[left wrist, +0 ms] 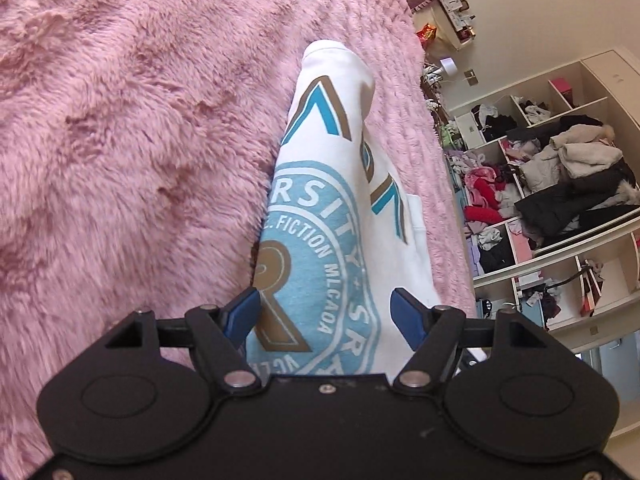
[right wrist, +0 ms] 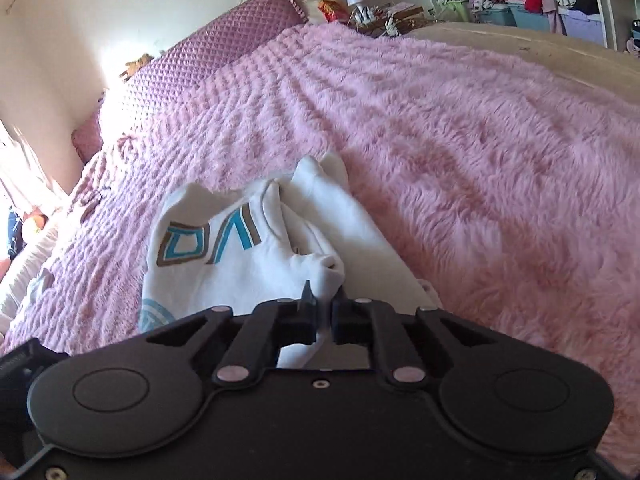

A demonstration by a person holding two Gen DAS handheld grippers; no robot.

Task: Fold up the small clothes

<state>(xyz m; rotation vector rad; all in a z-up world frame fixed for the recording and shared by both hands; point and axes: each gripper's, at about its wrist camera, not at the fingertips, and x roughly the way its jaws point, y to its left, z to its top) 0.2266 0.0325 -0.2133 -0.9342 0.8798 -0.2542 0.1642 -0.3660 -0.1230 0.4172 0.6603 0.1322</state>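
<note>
**Q:** Right wrist cam, what've you got?
**Me:** my right gripper [right wrist: 323, 300] is pinched on the white sweatshirt [right wrist: 256, 256] at 6 o'clock, on the pink blanket [right wrist: 480, 140].
**Q:** Left?
**Me:** left gripper [left wrist: 326, 312] spread wide over it.

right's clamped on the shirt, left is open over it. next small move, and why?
Probably close the left gripper on the near edge of the white shirt. Its jaws stand open with the printed cloth between them, while the right gripper is shut on a bunched fold. The shirt lies half folded on the pink blanket; two grips should let the fold carry over evenly.
</note>
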